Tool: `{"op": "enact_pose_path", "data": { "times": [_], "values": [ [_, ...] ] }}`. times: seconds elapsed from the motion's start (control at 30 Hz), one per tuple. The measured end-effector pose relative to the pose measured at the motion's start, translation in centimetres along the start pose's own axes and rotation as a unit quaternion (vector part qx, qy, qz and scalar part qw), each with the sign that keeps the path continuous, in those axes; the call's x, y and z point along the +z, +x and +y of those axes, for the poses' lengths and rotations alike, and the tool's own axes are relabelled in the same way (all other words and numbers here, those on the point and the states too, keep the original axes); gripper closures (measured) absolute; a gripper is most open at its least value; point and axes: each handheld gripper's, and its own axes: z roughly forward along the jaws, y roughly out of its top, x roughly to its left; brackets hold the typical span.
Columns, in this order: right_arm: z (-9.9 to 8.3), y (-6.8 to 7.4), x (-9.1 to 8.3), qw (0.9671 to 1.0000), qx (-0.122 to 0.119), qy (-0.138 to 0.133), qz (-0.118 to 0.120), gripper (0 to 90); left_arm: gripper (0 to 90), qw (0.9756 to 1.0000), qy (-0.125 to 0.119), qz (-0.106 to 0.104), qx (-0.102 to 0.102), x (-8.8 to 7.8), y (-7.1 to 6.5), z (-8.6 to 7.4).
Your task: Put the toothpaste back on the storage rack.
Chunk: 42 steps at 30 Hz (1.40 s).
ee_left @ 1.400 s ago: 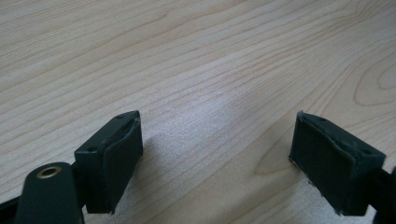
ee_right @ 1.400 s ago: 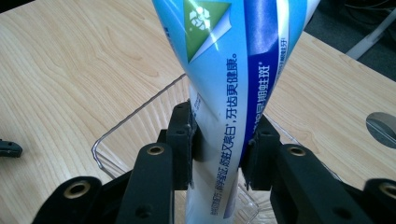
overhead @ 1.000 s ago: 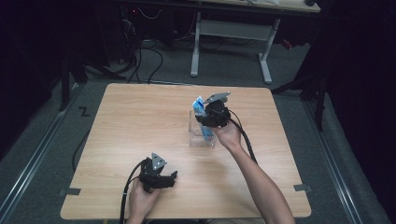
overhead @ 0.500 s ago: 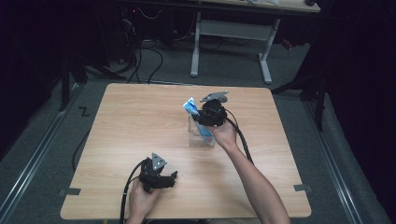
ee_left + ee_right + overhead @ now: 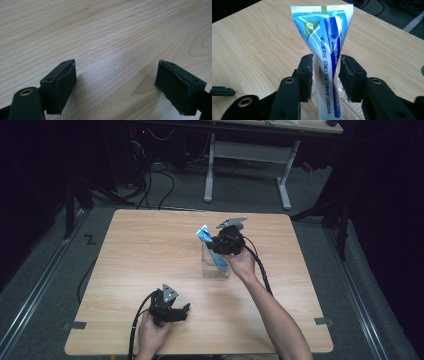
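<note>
A blue and white toothpaste tube (image 5: 204,234) stands tilted in a clear plastic container (image 5: 214,266) at the middle of the wooden table (image 5: 145,245). My right gripper (image 5: 219,245) is shut on the tube, and its flat crimped end points up and to the left. In the right gripper view both pads press the sides of the tube (image 5: 327,57), with the right gripper (image 5: 325,68) closed around its middle. My left gripper (image 5: 181,313) rests near the table's front edge, held by a hand. In the left gripper view the left gripper (image 5: 116,77) stands open over bare wood.
A white-legged desk frame (image 5: 247,155) and cables (image 5: 160,175) lie on the floor beyond the table's far edge. The right gripper's cable (image 5: 262,270) trails along the forearm. Bare wood spreads to the left of the container.
The right gripper has shifted slightly left with the tube, whose top end now leans further left. The left gripper has stayed still.
</note>
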Motion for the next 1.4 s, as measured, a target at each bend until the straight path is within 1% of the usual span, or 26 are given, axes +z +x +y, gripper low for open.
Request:
{"op": "enact_pose_path", "data": {
  "times": [0.07,0.13,0.23,0.27,0.33,0.43,0.53,0.77,0.9,1.07,1.1,1.4],
  "values": [
    [0.0,0.0,-0.3,1.0,-0.001,-0.004,-0.004,59.0,17.1,1.0,0.0,0.0,0.0,0.0,0.0,0.0],
    [0.0,-0.1,-0.7,1.0,0.003,-0.009,-0.003,56.8,17.1,1.0,0.0,0.0,0.0,0.0,0.0,0.0],
    [0.1,-0.4,-1.0,0.9999,0.003,-0.014,-0.007,55.6,17.1,1.0,0.0,0.0,0.0,0.0,0.0,0.0],
    [0.1,-0.4,-1.1,0.9998,0.007,-0.016,-0.007,55.1,17.1,1.0,0.0,0.0,0.0,0.0,0.0,0.0],
    [0.0,-0.4,-1.2,0.9998,0.008,-0.019,-0.008,54.7,17.1,1.0,0.0,0.0,0.0,0.0,0.0,0.0],
    [0.0,-0.6,-1.4,0.9997,0.006,-0.02,-0.01,54.6,17.2,1.0,0.0,0.0,0.0,0.0,0.0,0.0],
    [-0.2,-0.9,-1.8,0.9996,0.014,-0.024,-0.01,54.3,17.2,1.0,0.0,0.0,0.0,0.0,0.0,0.0],
    [-0.5,-1.4,-3.0,0.9992,0.014,-0.033,-0.016,54.1,17.2,1.0,0.0,0.0,0.0,0.0,0.0,0.0],
    [-0.7,-1.9,-3.6,0.9989,0.02,-0.037,-0.02,54.1,17.2,1.0,0.0,0.0,0.0,0.0,0.0,0.0],
    [-1.0,-2.3,-4.5,0.9985,0.027,-0.043,-0.02,54.2,17.2,1.0,0.0,0.001,0.0,0.0,0.0,0.0],
    [-1.1,-2.4,-4.6,0.9985,0.025,-0.045,-0.02,54.3,17.2,1.0,0.0,0.001,-0.001,0.0,0.0,0.0],
    [-1.5,-3.2,-6.4,0.9979,0.031,-0.054,-0.021,54.7,17.2,1.0,0.002,0.0,0.0,0.0,0.0,0.0]
  ]
}}
